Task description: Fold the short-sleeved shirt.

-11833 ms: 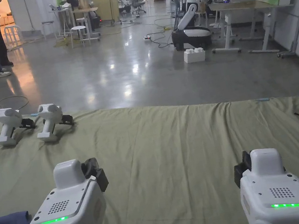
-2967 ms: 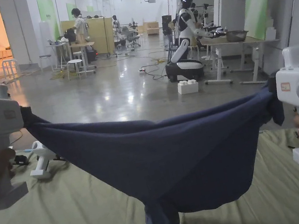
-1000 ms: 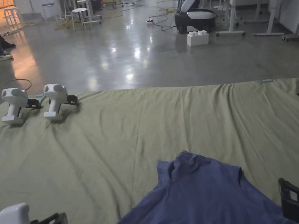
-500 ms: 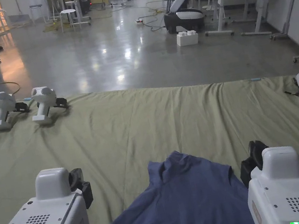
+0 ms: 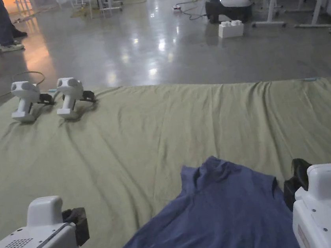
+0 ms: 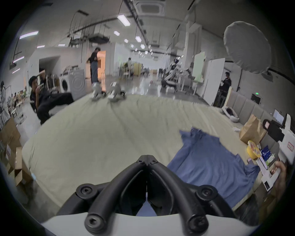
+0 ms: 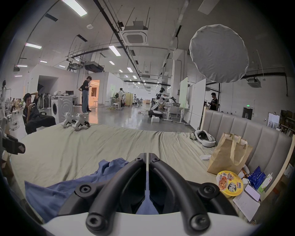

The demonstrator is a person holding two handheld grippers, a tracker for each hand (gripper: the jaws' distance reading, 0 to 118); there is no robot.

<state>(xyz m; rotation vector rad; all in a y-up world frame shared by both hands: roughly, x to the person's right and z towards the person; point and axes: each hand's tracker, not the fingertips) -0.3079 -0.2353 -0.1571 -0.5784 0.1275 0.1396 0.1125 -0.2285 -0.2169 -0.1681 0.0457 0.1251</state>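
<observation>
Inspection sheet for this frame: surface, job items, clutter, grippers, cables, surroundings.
Surface: green sheet, wrinkled.
Job's things: blue shirt lying rumpled on the sheet, not folded.
Clutter: two spare grippers at the far left edge; paper bag, noodle cup and headset to the right.
Grippers: left gripper shut, empty; right gripper shut, empty, above the shirt.
Cables: cable on the floor beyond the sheet.
Surroundings: washing machine, white robot, people standing and seated.

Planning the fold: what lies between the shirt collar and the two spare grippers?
Bare green sheet between the shirt and spare grippers, in the head view.
</observation>
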